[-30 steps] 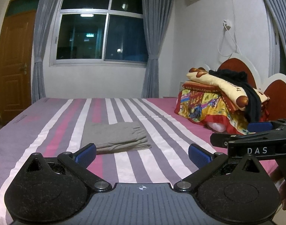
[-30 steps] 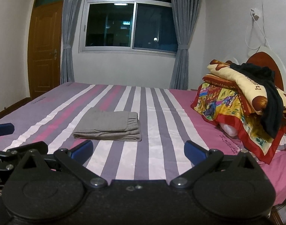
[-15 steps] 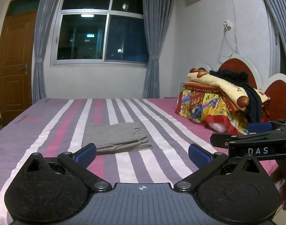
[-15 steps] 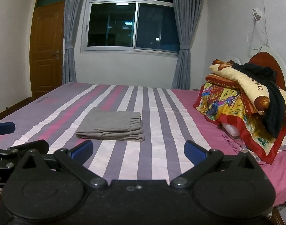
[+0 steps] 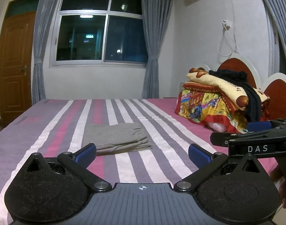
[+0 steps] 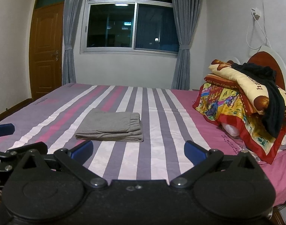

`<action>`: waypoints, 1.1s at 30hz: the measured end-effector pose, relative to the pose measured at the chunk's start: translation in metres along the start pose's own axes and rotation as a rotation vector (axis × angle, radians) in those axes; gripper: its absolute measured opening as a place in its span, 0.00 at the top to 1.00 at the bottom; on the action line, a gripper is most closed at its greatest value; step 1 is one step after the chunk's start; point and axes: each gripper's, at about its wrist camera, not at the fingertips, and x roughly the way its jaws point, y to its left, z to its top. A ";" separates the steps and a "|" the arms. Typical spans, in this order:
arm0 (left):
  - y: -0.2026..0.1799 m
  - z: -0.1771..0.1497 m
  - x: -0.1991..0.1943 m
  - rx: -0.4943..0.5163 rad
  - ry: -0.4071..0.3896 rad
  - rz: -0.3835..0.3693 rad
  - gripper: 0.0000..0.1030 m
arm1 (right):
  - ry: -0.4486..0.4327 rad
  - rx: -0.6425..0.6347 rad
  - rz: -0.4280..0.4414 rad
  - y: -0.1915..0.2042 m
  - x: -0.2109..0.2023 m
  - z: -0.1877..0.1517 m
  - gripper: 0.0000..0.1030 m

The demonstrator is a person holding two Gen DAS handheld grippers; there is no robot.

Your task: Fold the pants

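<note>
The grey pants (image 5: 115, 137) lie folded into a flat rectangle in the middle of the striped bed (image 5: 158, 129); they also show in the right wrist view (image 6: 111, 127). My left gripper (image 5: 142, 153) is open and empty, held back near the bed's front edge, apart from the pants. My right gripper (image 6: 138, 150) is open and empty, also short of the pants. The right gripper shows at the right of the left wrist view (image 5: 255, 136). The left gripper shows at the left edge of the right wrist view (image 6: 4, 131).
A pile of colourful bedding with a black garment on top (image 6: 251, 101) sits at the bed's right by the red headboard (image 5: 278, 97). A wooden door (image 6: 44, 56) is at the far left, a curtained window (image 6: 131, 22) behind the bed.
Both grippers have drifted slightly; the pants look a touch nearer in the right wrist view. The pants have not moved and both grippers stay open.
</note>
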 end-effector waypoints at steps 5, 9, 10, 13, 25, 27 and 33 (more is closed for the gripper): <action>0.001 0.001 0.000 0.001 0.001 0.000 0.00 | 0.002 0.001 0.000 0.001 -0.001 0.000 0.00; 0.000 0.001 0.000 0.001 -0.002 0.003 0.00 | -0.001 0.001 -0.002 0.002 -0.001 0.000 0.00; 0.000 0.001 0.000 0.001 -0.003 0.002 0.00 | -0.001 0.002 -0.002 0.002 -0.001 0.000 0.00; 0.000 0.001 0.000 0.002 -0.001 0.002 0.00 | 0.000 0.001 -0.001 0.001 0.000 0.000 0.00; 0.002 0.000 -0.001 0.003 -0.007 -0.001 0.00 | -0.001 0.002 -0.001 0.001 -0.001 0.000 0.00; 0.002 -0.001 -0.001 0.002 -0.008 -0.003 0.00 | -0.001 0.003 -0.001 0.002 -0.001 0.000 0.00; 0.001 -0.001 -0.001 0.002 -0.006 -0.001 0.00 | 0.002 0.003 0.000 0.004 0.000 0.000 0.00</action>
